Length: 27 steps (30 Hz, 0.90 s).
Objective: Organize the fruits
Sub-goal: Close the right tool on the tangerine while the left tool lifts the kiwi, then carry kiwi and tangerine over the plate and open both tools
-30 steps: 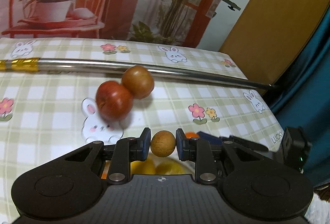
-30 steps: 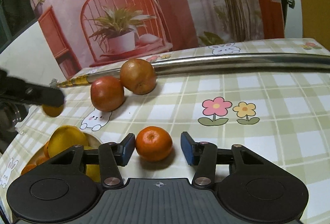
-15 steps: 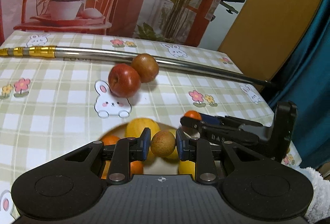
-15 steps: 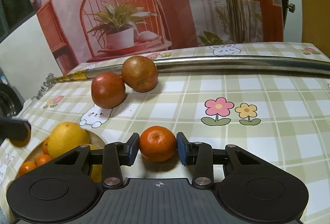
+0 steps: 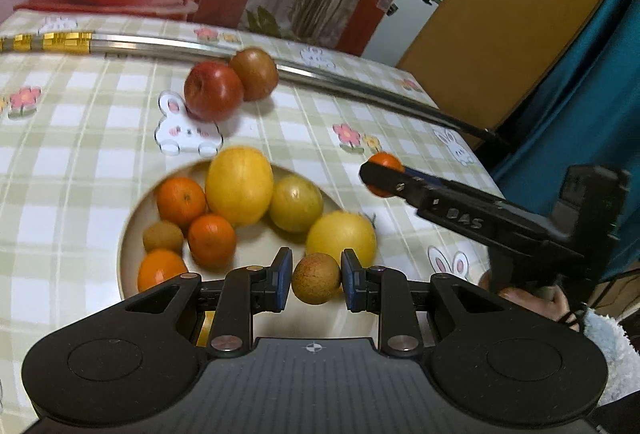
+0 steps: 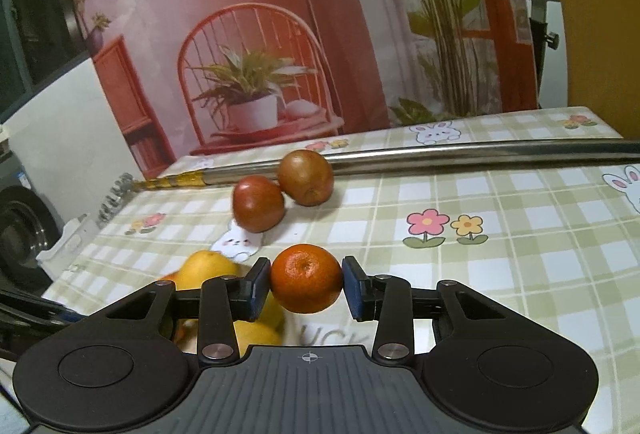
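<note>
A: We have two fruits in hand. The left gripper (image 5: 316, 279) is clenched on a small brown fruit (image 5: 316, 278), and we hold it above the near edge of the plate (image 5: 132, 230), which already carries mandarins, a small brown fruit and yellow citrus.

B: And our right gripper (image 6: 306, 284) grasps a mandarin (image 6: 306, 284), both pads pressed to its sides. It hangs clear of the worktop (image 6: 520, 254), beside the plate, not yet over it.

A: So we judge the step as carrying both pieces to the plate. Next we need to lower the brown fruit into the bare patch near the front, then part the fingers gently so it does not roll against the pile.

B: Our mandarin then has to come left over the rim. Room is tight; we should pick a gap rather than drop it on top.

A: Two remain out: the red apple (image 5: 213, 90) and the brownish fruit (image 5: 254, 73) touching it, which rests against the metal rod (image 5: 360, 84) across the worktop.
</note>
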{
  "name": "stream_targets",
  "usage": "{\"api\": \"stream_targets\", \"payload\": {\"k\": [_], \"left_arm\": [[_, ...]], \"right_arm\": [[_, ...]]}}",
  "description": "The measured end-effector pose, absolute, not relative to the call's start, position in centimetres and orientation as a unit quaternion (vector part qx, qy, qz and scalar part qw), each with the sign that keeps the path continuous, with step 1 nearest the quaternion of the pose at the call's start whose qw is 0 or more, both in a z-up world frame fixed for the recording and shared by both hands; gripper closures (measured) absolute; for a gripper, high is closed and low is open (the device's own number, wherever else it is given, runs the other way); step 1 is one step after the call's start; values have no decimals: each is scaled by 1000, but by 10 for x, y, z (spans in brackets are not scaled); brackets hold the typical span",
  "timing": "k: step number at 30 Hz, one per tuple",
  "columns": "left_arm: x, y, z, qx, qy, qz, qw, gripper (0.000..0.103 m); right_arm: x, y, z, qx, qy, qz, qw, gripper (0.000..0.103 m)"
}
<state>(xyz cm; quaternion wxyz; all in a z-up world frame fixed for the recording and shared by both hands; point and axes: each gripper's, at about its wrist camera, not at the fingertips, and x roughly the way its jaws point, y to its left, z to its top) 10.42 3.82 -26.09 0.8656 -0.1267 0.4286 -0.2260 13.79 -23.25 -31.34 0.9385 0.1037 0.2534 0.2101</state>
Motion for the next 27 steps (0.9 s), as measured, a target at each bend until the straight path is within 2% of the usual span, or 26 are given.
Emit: {"api": "stream_targets", "payload": {"k": [14, 27], "left_arm": [[75, 33, -284, -111, 467, -204, 853, 75], [78, 36, -293, -92, 481, -170, 855, 75]], "right_arm": [[70, -220, -307, 53, 261, 245, 932, 67], [67, -196, -322, 16, 290, 284, 914, 67]]}}
